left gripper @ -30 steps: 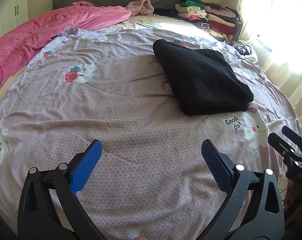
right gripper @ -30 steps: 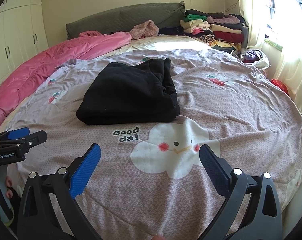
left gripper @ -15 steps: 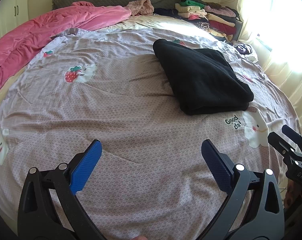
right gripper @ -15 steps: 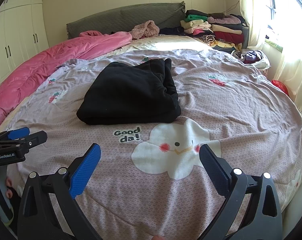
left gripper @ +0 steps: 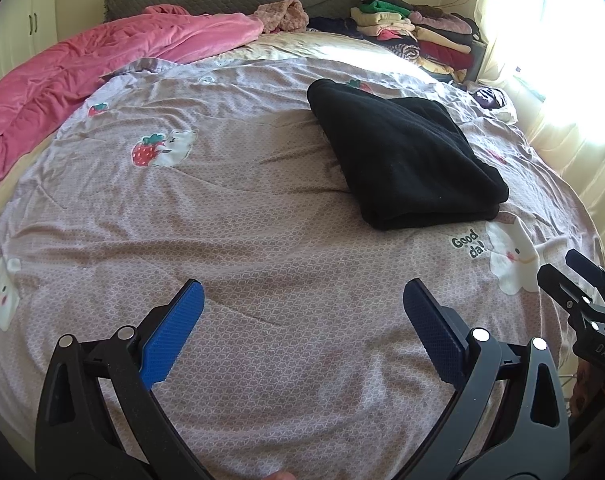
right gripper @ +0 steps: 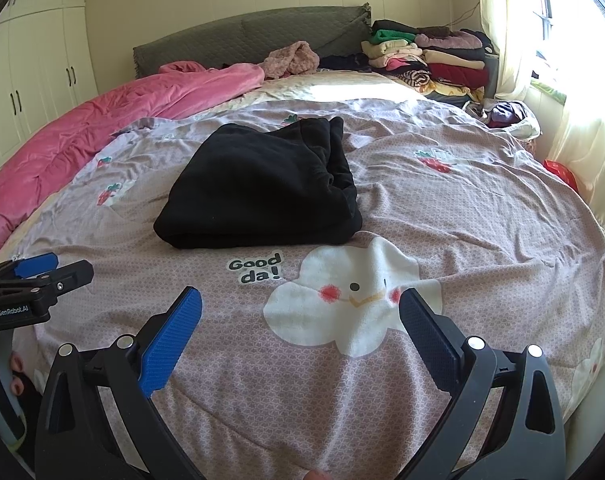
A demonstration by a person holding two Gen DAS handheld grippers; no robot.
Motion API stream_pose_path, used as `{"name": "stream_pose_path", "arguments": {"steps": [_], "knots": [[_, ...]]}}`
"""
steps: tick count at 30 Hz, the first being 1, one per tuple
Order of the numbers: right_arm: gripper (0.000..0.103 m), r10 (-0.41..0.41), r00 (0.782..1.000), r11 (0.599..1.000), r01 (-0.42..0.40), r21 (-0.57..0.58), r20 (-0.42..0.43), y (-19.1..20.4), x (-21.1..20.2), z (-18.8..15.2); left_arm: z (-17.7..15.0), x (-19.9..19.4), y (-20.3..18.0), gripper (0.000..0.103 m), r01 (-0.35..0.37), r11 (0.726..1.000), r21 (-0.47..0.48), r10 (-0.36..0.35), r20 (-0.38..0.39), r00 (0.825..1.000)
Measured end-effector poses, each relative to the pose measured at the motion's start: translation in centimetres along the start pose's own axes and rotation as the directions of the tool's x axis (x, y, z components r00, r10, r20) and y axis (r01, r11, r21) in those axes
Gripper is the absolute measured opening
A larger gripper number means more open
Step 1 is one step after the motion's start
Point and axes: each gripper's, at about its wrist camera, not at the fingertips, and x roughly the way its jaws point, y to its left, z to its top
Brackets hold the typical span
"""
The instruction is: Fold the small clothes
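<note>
While both grippers hang over the near edge of the bed (right gripper: 482, 216), nothing is held. Left gripper (left gripper: 302, 320): tongs spread wide, empty, bare sheet between them. Right gripper (right gripper: 300, 320): same, tongs wide apart, empty, with the cloud print (right gripper: 342, 292) between the tips.

Black garment (right gripper: 258, 184) lies on the bed just beyond the "Good da!" text (right gripper: 258, 268), which sits between the garment and the right gripper. It looks already folded into a compact thick rectangle, fold edge facing the grippers, bunched layers on its right side. From the left view the garment (left gripper: 402, 160) is ahead and off to the right, well apart from the tips.

Pink quilt (right gripper: 102, 132) runs along the bed left of the garment. Stack of folded clothes (right gripper: 430, 56) sits far behind the garment, near the window corner.

Step, my read: between items. This piece seems finished, or needs one last tidy. Next move likely calls for reaching forward past the text, closing on the near fold edge with both grippers, and carrying the garment toward the stack, or fetching another loose piece. Risk: thick layers slipping open if only the top layer gets pinched.
</note>
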Motion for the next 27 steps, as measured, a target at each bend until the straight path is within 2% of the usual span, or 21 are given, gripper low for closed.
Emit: {"name": "stream_pose_path", "arguments": {"steps": [17, 27], "knots": [[0.098, -0.023, 1.0, 1.0, 0.023, 0.007, 0.0, -0.4, -0.3, 0.2, -0.1, -0.2, 0.4, 0.094, -0.018, 1.0, 0.008, 0.018, 0.001, 1.0], [0.098, -0.079, 0.997, 0.996, 0.079, 0.028, -0.005, -1.6, -0.3, 0.0, -0.2, 0.0, 0.9, 0.094, -0.043, 0.999, 0.01, 0.043, 0.002, 0.999]]}}
